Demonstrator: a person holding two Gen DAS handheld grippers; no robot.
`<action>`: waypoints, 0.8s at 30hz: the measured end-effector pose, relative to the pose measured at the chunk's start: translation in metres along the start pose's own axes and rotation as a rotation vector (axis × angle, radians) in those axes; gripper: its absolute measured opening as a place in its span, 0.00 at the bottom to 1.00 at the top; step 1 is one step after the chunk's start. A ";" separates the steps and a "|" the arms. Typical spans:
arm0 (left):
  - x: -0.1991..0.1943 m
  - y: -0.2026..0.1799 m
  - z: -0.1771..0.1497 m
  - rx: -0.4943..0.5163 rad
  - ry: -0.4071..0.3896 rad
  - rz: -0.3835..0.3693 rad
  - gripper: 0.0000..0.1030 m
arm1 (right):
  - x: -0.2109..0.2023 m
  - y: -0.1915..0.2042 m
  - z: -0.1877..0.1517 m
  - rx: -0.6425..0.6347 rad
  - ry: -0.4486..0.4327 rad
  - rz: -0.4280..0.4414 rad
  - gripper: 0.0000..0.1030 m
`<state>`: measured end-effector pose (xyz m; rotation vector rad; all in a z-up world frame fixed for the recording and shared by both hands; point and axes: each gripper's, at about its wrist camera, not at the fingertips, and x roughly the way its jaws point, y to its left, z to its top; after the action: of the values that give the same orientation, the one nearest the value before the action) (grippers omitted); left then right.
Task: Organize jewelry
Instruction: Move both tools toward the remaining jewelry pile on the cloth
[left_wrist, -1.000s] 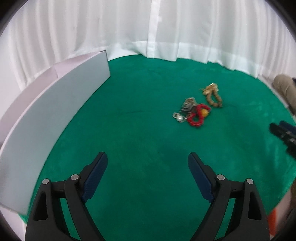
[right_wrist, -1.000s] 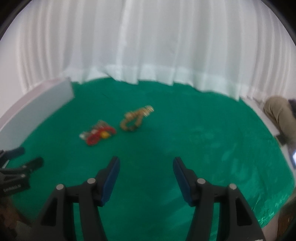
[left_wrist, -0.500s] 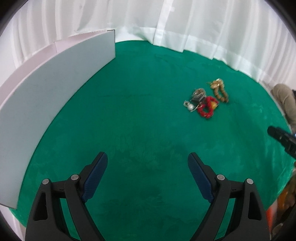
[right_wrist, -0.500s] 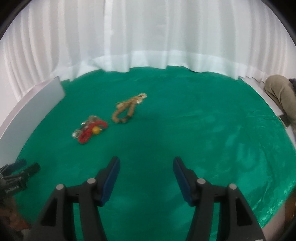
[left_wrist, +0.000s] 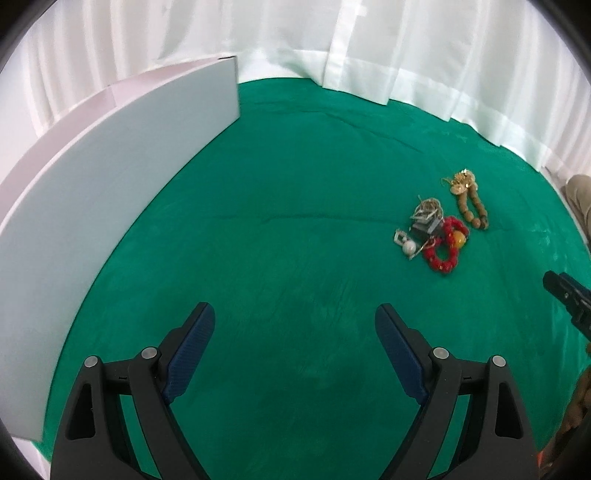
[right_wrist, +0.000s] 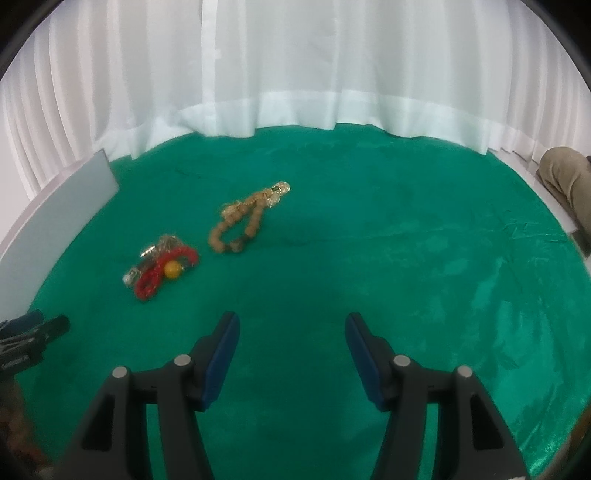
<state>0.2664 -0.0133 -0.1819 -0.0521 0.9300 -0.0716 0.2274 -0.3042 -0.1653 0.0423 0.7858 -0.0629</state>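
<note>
Approach stage: left gripper (left_wrist: 291, 332) and right gripper (right_wrist: 291, 339) both gape empty above the green cloth (left_wrist: 295, 221). Red beads (left_wrist: 445, 243) and brown beads (right_wrist: 236, 225) lie ahead, untouched. Next: close in, pinch one strand.

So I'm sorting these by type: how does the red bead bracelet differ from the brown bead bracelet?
The red bead bracelet is bright red and carries a yellow-orange ball; the brown bead bracelet is dull brown with gold pieces at one end. The red one lies tangled against a heap of silvery pieces, while the brown one lies apart, stretched into a long loop. Both are beaded loops lying on the green cloth.
</note>
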 end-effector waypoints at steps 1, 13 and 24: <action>0.001 -0.002 0.003 0.004 0.011 -0.001 0.87 | 0.001 0.000 0.001 0.001 -0.004 -0.006 0.59; -0.062 -0.006 0.020 0.041 0.010 -0.071 0.88 | -0.039 -0.003 0.030 -0.020 0.011 -0.046 0.59; -0.109 -0.010 -0.055 0.018 -0.003 -0.136 0.91 | -0.134 0.011 -0.019 -0.014 -0.185 0.058 0.59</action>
<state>0.1567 -0.0151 -0.1265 -0.0989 0.9220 -0.2060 0.1205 -0.2869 -0.0839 0.0457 0.5996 -0.0064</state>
